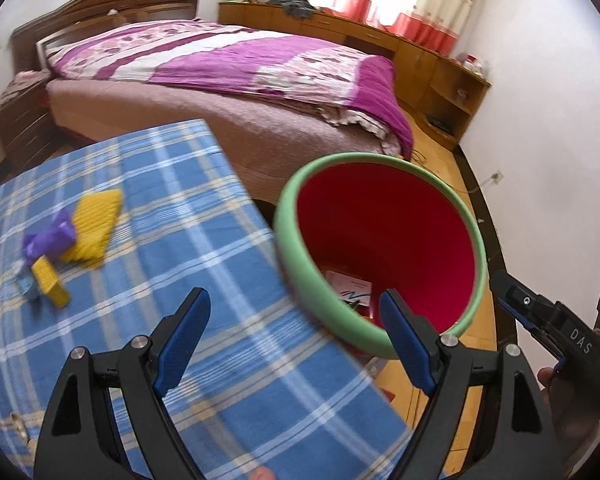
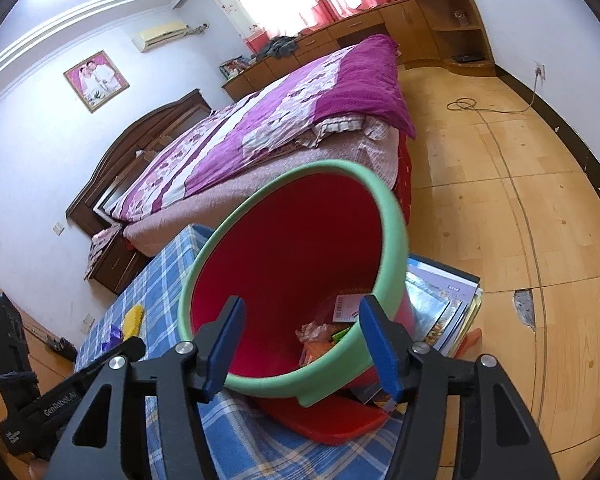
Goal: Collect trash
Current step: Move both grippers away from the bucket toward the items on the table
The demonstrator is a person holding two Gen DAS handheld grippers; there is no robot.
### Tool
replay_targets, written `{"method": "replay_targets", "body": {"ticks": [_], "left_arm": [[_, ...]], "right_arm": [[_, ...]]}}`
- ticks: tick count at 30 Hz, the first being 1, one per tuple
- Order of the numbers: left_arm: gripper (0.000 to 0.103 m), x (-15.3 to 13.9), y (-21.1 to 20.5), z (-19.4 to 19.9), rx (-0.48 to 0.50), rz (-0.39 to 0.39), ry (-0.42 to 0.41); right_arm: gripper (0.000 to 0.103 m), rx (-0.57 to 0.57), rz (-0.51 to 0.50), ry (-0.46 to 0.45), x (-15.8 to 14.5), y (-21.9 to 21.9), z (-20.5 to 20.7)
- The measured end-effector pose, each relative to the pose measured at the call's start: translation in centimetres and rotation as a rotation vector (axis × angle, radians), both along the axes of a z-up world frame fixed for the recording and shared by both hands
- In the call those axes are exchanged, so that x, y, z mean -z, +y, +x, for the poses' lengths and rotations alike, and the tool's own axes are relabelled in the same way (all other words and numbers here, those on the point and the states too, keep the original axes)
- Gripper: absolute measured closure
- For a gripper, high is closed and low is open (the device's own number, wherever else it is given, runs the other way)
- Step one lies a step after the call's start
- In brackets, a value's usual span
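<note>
A red bin with a green rim [image 1: 288, 248] stands just off the right edge of the blue plaid table [image 1: 180, 240]; paper and wrappers [image 2: 324, 332] lie in its bottom. On the cloth at the left lie a yellow wrapper [image 1: 94, 224], a purple wrapper [image 1: 50, 238] and a small yellow box [image 1: 50, 282]. My left gripper [image 1: 294, 300] is open and empty, over the table edge by the bin's near rim. My right gripper [image 2: 302, 304] hangs open over the bin's [image 2: 392, 232] mouth, nothing pressed between its pads.
A bed with a purple quilt [image 1: 260, 64] fills the space behind the table, with wooden cabinets [image 1: 420, 60] along the window wall. Magazines [image 2: 440, 308] and a red plastic piece [image 2: 324, 420] lie under the bin. A cable [image 2: 466, 105] lies coiled on the wooden floor.
</note>
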State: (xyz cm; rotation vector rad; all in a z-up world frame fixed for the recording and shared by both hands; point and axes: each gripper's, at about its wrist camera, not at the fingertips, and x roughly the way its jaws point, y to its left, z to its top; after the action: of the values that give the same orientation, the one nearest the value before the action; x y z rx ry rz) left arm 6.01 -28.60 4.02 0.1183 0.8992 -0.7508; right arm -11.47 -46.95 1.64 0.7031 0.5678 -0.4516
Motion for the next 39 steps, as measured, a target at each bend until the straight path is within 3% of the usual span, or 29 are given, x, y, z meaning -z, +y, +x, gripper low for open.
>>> {"method": "replay_targets", "body": {"ticks": [7,21,39], "left_arm": [[0.017,-0.4,4.1,1.1,-0.097,-0.021,0.002],[0.017,-0.1,11.0,3.1,-0.248,-0.036,0.006],[0.017,1.5,16.7,7.8,-0.385,0.033,-0.029]], "right_arm": [[0.034,-0.05,-0.021,0.016,-0.7,2.5,1.4],[0.03,-0.16,-0.055,0.05,-1.5,7.5,4.9],[0.027,-0.27,-0.093,0.082,-1.8,11.9,11.0]]}}
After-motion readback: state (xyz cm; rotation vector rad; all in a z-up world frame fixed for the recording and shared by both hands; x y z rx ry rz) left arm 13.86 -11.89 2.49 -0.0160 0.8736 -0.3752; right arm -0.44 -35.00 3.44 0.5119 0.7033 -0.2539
